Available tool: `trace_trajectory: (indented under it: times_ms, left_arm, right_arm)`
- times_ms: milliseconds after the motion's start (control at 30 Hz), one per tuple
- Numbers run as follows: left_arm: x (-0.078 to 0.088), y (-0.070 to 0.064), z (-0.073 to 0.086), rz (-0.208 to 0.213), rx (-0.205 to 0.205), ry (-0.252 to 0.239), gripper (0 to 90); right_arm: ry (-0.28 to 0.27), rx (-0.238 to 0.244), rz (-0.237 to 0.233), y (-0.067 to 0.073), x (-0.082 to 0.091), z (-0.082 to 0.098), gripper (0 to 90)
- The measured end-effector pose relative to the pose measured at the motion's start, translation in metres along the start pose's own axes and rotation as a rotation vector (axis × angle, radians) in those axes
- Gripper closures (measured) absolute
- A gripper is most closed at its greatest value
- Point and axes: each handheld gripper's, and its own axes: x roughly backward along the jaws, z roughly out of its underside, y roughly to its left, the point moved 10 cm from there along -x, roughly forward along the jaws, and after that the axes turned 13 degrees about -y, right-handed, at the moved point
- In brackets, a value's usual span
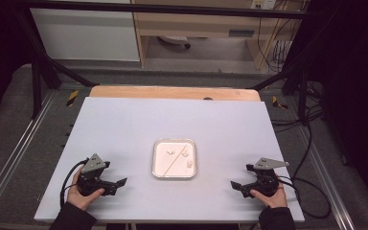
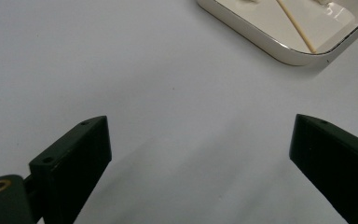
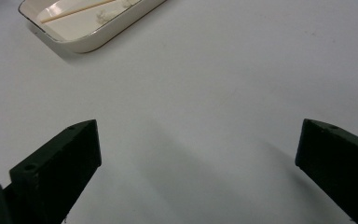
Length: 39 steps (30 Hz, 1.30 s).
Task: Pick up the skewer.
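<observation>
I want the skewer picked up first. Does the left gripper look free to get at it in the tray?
Probably yes: the left gripper is open, and bare table lies between it and the tray, where the skewer lies uncovered.

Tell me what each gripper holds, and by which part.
Nothing is held. The left gripper and right gripper are open over the bare table.

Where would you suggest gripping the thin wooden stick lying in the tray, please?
Probably near the middle of the wooden stick, from straight above, fingers either side of it. It lies flat and diagonal across the tray, whose raised rim blocks a sideways approach.
</observation>
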Motion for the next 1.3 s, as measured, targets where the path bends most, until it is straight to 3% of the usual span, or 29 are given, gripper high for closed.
trace_trajectory:
  times_ms: [767, 1300]
  left_arm:
    - [-0.005, -0.007, -0.006, 0.002, -0.014, 0.012, 5.7]
    - [-0.014, -0.027, -0.021, -0.001, -0.031, 0.032, 5.9]
  right_arm:
    - [0.004, -0.007, -0.004, 0.001, 0.000, 0.000, 0.7]
    - [0.014, 0.003, 0.001, 0.001, 0.000, 0.001, 0.7]
